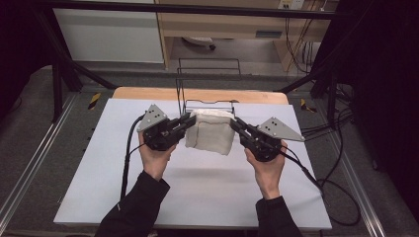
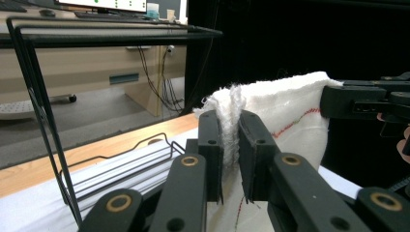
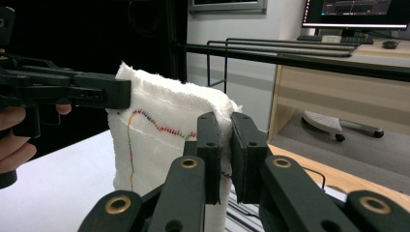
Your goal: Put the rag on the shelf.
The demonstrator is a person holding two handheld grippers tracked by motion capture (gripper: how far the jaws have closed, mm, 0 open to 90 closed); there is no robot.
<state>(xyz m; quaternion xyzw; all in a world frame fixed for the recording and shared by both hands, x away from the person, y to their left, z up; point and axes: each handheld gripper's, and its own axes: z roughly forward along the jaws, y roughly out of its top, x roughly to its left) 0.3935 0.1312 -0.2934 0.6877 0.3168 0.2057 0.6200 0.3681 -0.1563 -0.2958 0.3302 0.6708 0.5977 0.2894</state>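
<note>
A folded white towel with coloured stitching hangs in the air above the table, held by its two top corners. My left gripper is shut on the towel's left corner; in the left gripper view its jaws pinch the frayed white edge. My right gripper is shut on the right corner, and the right gripper view shows the cloth squeezed between the jaws. Each gripper view also shows the other gripper clamped on the far corner.
A black wire rack stands right behind the towel at the table's far edge, its base on the white table cover. Cables trail off both grippers. A desk and cabinet stand beyond the table.
</note>
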